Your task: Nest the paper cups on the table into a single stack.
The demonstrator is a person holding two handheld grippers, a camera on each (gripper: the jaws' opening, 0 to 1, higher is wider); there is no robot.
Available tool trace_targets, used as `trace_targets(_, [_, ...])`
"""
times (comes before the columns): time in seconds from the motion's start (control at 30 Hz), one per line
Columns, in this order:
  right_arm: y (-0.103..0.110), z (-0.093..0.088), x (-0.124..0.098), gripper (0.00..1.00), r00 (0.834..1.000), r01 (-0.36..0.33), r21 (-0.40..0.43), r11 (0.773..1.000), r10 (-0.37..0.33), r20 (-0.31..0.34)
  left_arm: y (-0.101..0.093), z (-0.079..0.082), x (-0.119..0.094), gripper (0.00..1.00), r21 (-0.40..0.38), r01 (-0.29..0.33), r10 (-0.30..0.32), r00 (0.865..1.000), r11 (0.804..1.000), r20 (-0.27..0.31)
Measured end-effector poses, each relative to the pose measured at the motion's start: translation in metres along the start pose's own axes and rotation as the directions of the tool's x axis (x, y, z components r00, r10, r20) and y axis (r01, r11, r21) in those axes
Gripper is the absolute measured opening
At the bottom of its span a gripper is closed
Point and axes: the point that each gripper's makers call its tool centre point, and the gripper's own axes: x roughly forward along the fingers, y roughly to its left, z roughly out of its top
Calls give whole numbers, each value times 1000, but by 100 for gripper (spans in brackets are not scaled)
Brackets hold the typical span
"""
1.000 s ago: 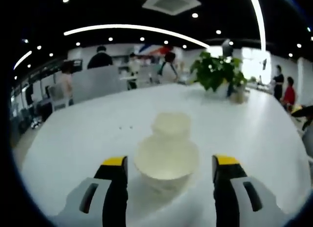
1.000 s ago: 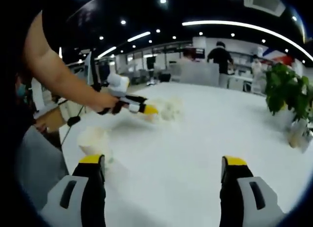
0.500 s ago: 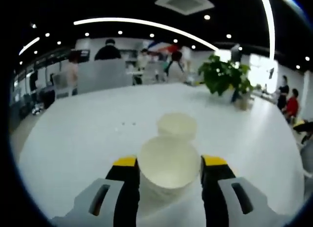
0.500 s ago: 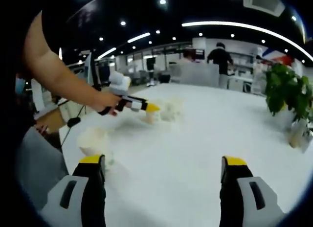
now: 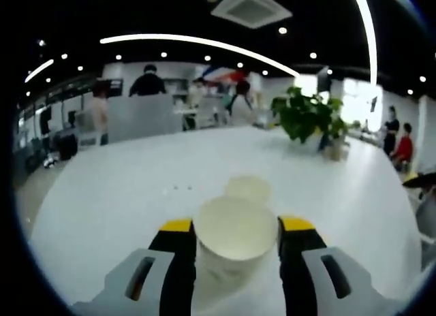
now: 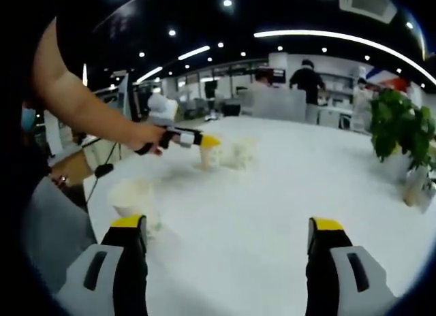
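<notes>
In the left gripper view my left gripper (image 5: 233,229) is shut on a white paper cup (image 5: 234,238), whose open mouth faces up between the yellow-tipped jaws. A second paper cup (image 5: 248,188) stands on the white table just beyond it. In the right gripper view the left gripper (image 6: 208,143) appears at the left, held by a person's hand, with the cup (image 6: 210,157) hanging a little above the table beside the second cup (image 6: 241,152). A third paper cup (image 6: 133,197) stands near my right gripper's left jaw. My right gripper (image 6: 227,227) is open with nothing between its jaws.
A potted green plant (image 5: 305,115) stands at the table's far right, and the plant (image 6: 402,135) shows at the right edge in the right gripper view. The round white table (image 6: 272,214) has bare room in front of my right gripper. People and chairs are beyond the table.
My left gripper closed on the nearest cup and lifted it slightly off the table. The right gripper has not moved.
</notes>
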Motion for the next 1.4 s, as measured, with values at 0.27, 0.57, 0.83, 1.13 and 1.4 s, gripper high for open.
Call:
trace_targets(0.27, [1,3,1,97,1000,-3,-9,1000,4,3,1,24,-6,45,0,19,-19,999,1000,38])
trace_targets(0.57, [2,5,1,98,1000,-8,-14,1000,8,2,6,57,-9,45,8,33,-34,995,999,89])
trace_targets(0.83, [2,7,2,98,1000,-10,-20,1000,10,5,10,82,-14,44,15,43,-45,991,999,123])
trace_targets(1.13, [3,7,2,98,1000,-15,-30,999,15,0,-5,91,-22,44,20,71,-73,988,997,136])
trace_targets(1.4, [1,7,0,98,1000,-11,-33,999,11,-2,-22,96,-30,44,26,117,-119,983,993,143])
